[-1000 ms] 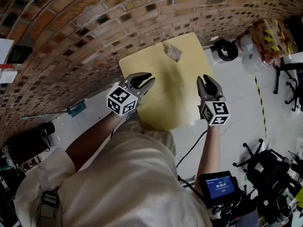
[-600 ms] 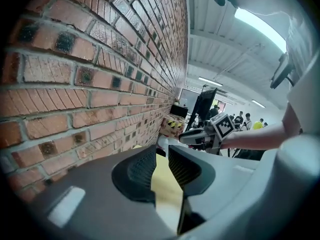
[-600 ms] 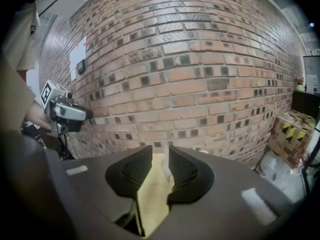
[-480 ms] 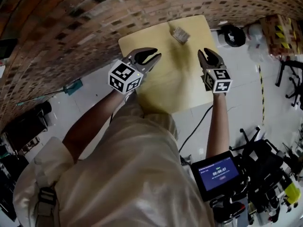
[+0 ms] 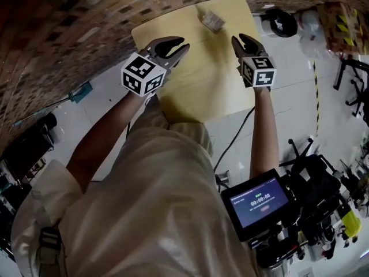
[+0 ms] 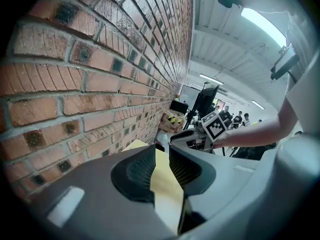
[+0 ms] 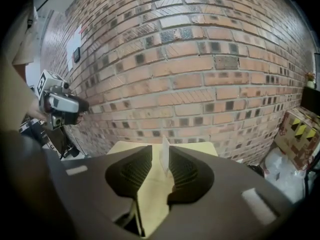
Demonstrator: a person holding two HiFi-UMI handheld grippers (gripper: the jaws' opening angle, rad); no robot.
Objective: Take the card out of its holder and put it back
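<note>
**Nearer the far edge**

Both grippers have moved farther up the yellow table [image 5: 202, 85] than 1 second ago. The left gripper [image 5: 183, 43] and right gripper [image 5: 238, 38] hang over it, each with its 2 jaws apart and only tabletop showing between them. The card [image 5: 211, 17] stands upright in its holder [image 5: 214, 23] at the far edge, just ahead of the right gripper, with bare tabletop between. A brick wall [image 5: 69, 27] rises behind. On the floor to the right sit a black round object [image 5: 281, 23] and a taped box [image 5: 339, 27]. A lit screen [image 5: 258, 203] is near the person.
</note>
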